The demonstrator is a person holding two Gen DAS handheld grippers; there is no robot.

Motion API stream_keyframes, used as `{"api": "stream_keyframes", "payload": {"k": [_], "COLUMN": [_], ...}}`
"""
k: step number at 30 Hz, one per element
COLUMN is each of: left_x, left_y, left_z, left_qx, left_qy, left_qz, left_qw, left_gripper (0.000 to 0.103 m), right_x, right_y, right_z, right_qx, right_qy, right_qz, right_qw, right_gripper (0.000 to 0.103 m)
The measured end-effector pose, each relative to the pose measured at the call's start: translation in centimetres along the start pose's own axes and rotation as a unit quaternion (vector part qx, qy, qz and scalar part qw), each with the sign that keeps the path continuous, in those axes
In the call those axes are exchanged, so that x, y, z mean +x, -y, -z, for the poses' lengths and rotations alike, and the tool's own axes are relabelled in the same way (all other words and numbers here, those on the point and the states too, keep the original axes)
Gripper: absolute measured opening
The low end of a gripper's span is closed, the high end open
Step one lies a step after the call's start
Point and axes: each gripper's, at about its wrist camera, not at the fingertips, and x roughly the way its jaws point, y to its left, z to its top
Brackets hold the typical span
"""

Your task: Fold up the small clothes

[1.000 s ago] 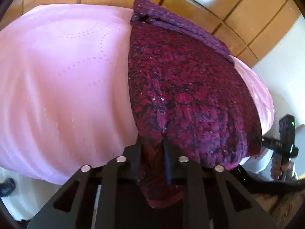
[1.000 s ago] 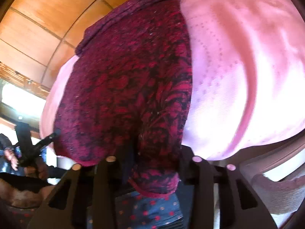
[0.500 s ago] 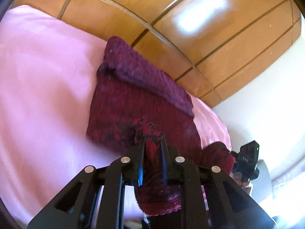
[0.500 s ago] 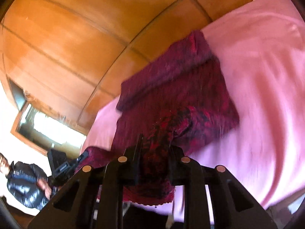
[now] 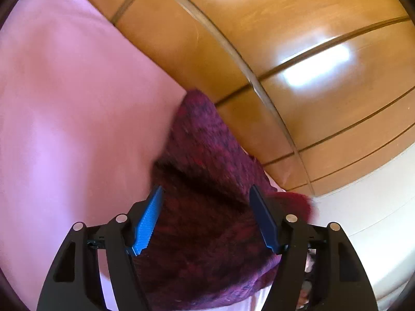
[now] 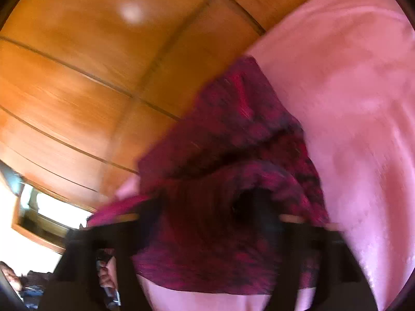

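Observation:
A dark red knitted garment [image 5: 207, 155] lies on the pink bed sheet [image 5: 64, 103], its near part doubled over towards the wooden panels. My left gripper [image 5: 206, 189] hangs just above it. Its jaws are opening, the blue pads [image 5: 146, 223] stand apart, and no cloth is pinched between them. In the blurred right wrist view the same garment [image 6: 233, 129] bulges up and drapes over the tips of my right gripper [image 6: 207, 207]. Those jaws are opening too, with the black arms spread wide and the fingertips hidden by cloth.
Glossy wooden panels [image 5: 285, 51] rise right behind the bed, with a white wall [image 5: 376, 207] to their right. A bright window [image 6: 46, 207] and a person's hand [image 6: 106, 272] show at the lower left of the right wrist view. Pink sheet [image 6: 350, 103] spreads out beside the garment.
Both grippers carried the garment's near hem forward over the rest of it towards the wooden panels. Both then opened and let the cloth go.

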Motion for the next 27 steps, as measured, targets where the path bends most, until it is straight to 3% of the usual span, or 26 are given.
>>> {"api": "stream_keyframes", "payload": {"k": [3, 7, 11, 13, 14, 16, 17, 18, 19, 27], "left_x": [-0.9, -1.0, -0.7, -0.7, -0.4, 0.2, 0.5, 0.4, 0.4, -1.7], "left_y": [-1.1, -2.7, -3.6, -3.6, -3.3, -2.8, -2.3, -2.0, -1.7, -1.8], "left_z": [0.9, 3.8, 6.8, 7.5, 7.5, 7.3, 7.2, 7.2, 7.2, 9.0], "left_qx": [0.036, 0.077, 0.098, 0.104, 0.11, 0.112, 0.121, 0.127, 0.13, 0.12], "left_qy": [-0.005, -0.045, -0.068, -0.063, -0.064, -0.07, -0.075, -0.075, -0.079, -0.082], "left_qz": [-0.016, -0.026, -0.032, -0.029, -0.027, -0.018, -0.024, -0.033, -0.036, -0.022], "left_qw": [0.9992, 0.9957, 0.9923, 0.9922, 0.9915, 0.9911, 0.9895, 0.9886, 0.9877, 0.9892], "left_gripper": [0.069, 0.074, 0.075, 0.075, 0.072, 0.044, 0.039, 0.026, 0.02, 0.011], "right_x": [-2.8, -4.7, -3.6, -2.5, -2.0, -1.3, -1.0, -0.9, -1.0, -3.8], "right_y": [-0.1, 0.6, 1.5, 1.4, 1.5, 1.5, 1.7, 1.9, 1.9, 1.7], "right_z": [-0.2, 1.6, 4.7, 5.6, 5.9, 5.8, 5.5, 5.3, 5.2, 6.2], "right_qx": [-0.001, -0.069, -0.124, -0.155, -0.164, -0.171, -0.163, -0.156, -0.151, -0.101], "right_qy": [0.03, 0.017, -0.026, -0.027, -0.023, -0.017, -0.015, -0.015, -0.014, -0.007], "right_qz": [-0.025, 0.042, 0.105, 0.137, 0.151, 0.166, 0.174, 0.175, 0.174, 0.131], "right_qw": [0.999, 0.997, 0.986, 0.978, 0.975, 0.971, 0.971, 0.972, 0.973, 0.986], "right_gripper": [0.101, 0.098, 0.07, 0.064, 0.057, 0.042, 0.032, 0.024, 0.021, 0.014]}}
